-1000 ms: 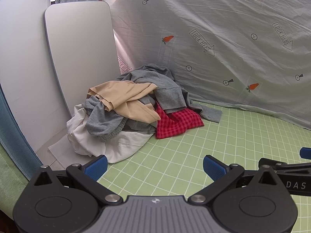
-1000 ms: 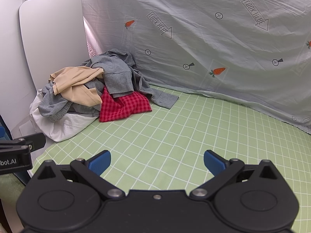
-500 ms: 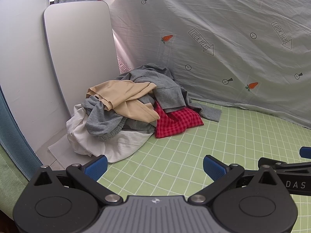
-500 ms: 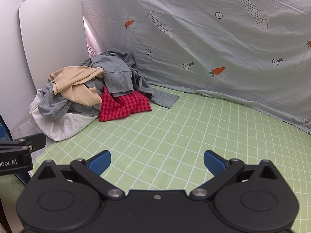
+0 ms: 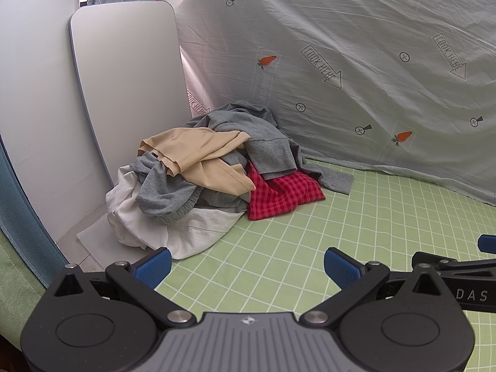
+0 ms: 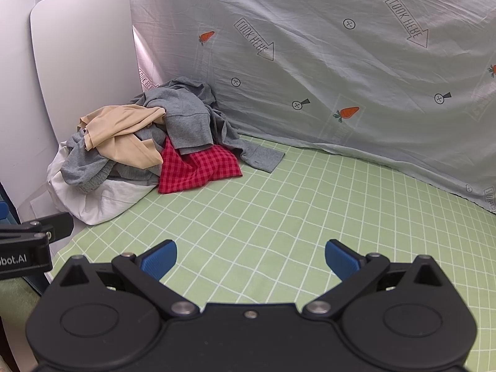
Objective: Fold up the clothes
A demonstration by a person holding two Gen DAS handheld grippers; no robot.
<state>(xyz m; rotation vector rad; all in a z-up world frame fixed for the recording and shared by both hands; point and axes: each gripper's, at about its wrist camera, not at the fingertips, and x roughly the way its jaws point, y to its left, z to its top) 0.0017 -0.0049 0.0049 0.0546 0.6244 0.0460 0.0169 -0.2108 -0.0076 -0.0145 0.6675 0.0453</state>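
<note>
Rumpled clothes heap [image 5: 214, 179]: beige atop grey, red check, white.

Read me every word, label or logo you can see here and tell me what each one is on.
"LOOK HERE", with mirrored letters, inside arrow outlines on the grey backdrop sheet.
"DAS", cut off at the frame edge, on the right gripper as the left wrist view shows it.
"bot.AI", its start cut off, on the left gripper in the right wrist view.
No readable text on the clothes pile.
</note>
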